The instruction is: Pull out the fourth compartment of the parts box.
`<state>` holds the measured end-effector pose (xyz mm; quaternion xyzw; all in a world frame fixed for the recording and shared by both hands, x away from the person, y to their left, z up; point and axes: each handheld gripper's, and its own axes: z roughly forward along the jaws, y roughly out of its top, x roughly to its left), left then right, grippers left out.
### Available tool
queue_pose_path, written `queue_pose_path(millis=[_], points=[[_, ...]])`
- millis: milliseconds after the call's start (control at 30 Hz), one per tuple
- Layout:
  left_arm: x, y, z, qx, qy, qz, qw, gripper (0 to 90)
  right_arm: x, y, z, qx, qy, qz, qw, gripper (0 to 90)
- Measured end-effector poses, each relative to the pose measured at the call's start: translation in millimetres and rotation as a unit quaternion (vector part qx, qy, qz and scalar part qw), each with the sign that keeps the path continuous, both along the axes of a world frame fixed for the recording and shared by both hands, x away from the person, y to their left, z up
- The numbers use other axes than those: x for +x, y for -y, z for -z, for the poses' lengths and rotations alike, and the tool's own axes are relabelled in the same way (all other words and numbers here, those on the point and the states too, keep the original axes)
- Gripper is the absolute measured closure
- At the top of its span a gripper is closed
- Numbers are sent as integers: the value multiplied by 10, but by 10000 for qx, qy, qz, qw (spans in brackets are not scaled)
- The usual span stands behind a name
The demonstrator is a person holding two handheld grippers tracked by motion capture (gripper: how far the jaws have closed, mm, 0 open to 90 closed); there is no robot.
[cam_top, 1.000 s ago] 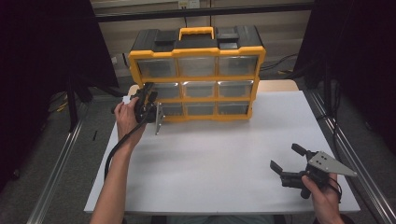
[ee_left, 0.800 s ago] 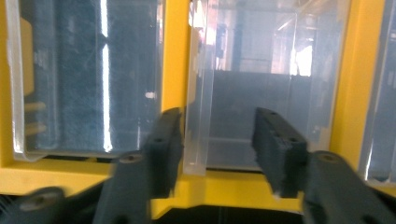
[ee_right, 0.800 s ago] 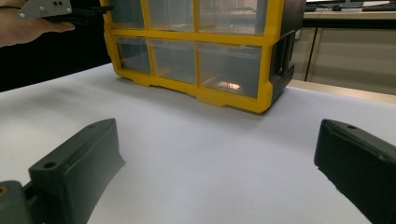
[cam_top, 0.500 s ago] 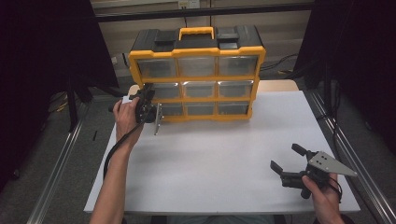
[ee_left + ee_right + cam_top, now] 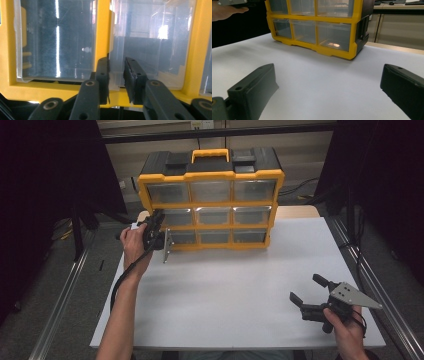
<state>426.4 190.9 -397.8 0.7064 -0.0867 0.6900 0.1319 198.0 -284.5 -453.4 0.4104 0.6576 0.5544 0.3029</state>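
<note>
High view: yellow-and-black organiser cabinet (image 5: 210, 200) stood at the far edge of the white table (image 5: 240, 290), three rows of three clear plastic drawers, a yellow handle on its black top; left gripper (image 5: 159, 231) held level at the cabinet's left end, nose against the left drawers of the middle and bottom rows, which one could not be told from here; right gripper (image 5: 307, 296) rested near the table's near right corner, well apart from the cabinet, jaws spread wide with nothing between, grey three-cornered plate on top.

Left gripper view: jaws had just been closing; two black matte jaws stood narrow, clenched on the clear pull lip of a drawer (image 5: 150, 45); drawer front glossy, scratched, see-through, boxy; yellow frame post (image 5: 103, 27) just left of the jaws, smooth moulded plastic; neighbouring drawer (image 5: 55, 40) beyond it, same clear plastic.

Right gripper view: black blocky jaws far apart, released, above the bare white tabletop; cabinet ahead, its bottom row of clear drawers framed in yellow, black side panel at its right end.
</note>
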Motion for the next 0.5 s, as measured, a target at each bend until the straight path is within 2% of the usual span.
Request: queue_pose_path(millis=[67,100,167,267,300,333,500], points=[[-15,20,-39,106,-32,-132,9999,782,0,-3,1,8,-27,1,10000,2],[-10,24,-37,84,-100,-128,9998,783,-1,-4,1,15,-37,3,10000,2],[-17,27,-22,42,-64,-172,9998,784,3,-3,0,10,-12,5,10000,2],[-25,22,-22,57,-50,-180,9998,785,1,-3,-2,7,1,7,10000,2],[-8,24,-3,-63,-78,-45,9999,786,0,-2,-2,10,1,4,10000,2],[-19,23,-12,20,-66,-107,9999,786,-1,-3,-3,30,-1,12,10000,2],[-27,19,-22,90,4,-77,9999,786,-6,5,-2,41,0,-5,10000,2]])
